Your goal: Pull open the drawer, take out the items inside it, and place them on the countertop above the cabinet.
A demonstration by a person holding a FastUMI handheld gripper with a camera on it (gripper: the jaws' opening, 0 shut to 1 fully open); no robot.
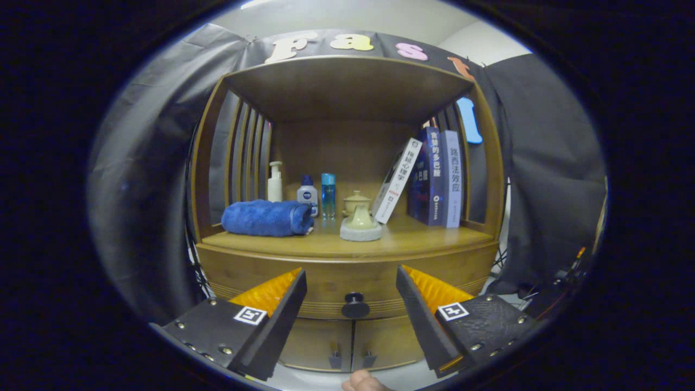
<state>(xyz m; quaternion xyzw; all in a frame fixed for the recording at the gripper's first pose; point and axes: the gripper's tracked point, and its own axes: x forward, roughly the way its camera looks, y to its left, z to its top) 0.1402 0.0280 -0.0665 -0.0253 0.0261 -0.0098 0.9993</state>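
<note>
Drawer [347, 288] closed, set in the wooden cabinet [217, 163] below the countertop [434, 239]; its round dark knob [355, 305] sits ahead of and between the fingers. Gripper [352, 293] fingers spread wide, holding nothing. Countertop carries a rolled blue towel [266, 217], bottles [307, 191], a lidded ceramic cup [359, 217] and books [434, 176]

Black cloth wall [543, 163] hangs creased behind and to both sides of a wooden cabinet [347, 271]. Pale ceiling [369, 16] above, lit. Cabinet has a roofed open shelf with slatted sides [247, 157]. Two small doors [350, 345] at its base. Pale floor [326, 377] below. Cables [564, 282] at right.
</note>
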